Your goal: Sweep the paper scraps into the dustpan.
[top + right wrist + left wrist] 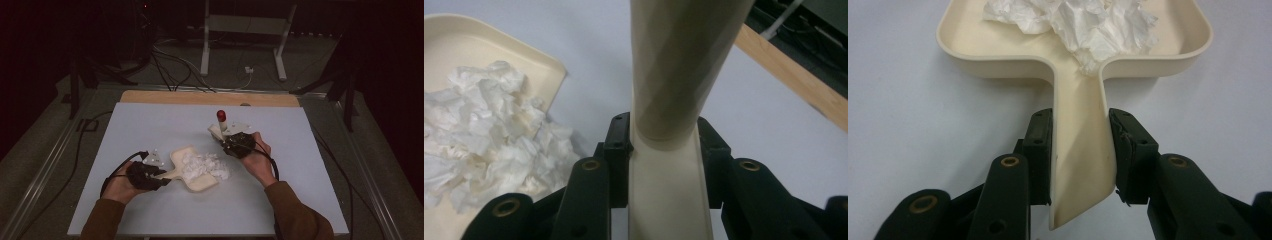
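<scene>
A cream dustpan (pixel 178 154) lies mid-table with crumpled white paper (pixel 206 165) heaped in it and spilling over its right edge. My left gripper (pixel 163 178) is shut on the pan's handle (pixel 1082 145), one jaw on each side; the pan's rim (pixel 998 56) and the paper (pixel 1088 25) lie just ahead of the left gripper (pixel 1081 122). To the right of the pan, my right gripper (pixel 226 140) is shut on a cream brush handle with a red tip (pixel 221 119), held roughly upright. From the right gripper (pixel 664 135) the handle (pixel 679 60) rises, with the dustpan (pixel 454 45) and paper (pixel 489 130) at left.
The pale grey tabletop (pixel 140 125) has a wooden strip (pixel 200 97) along its far edge. Beyond it, cables (pixel 170 65) and a white stand's legs (pixel 280 60) are on the dark floor. A cable trails from each gripper.
</scene>
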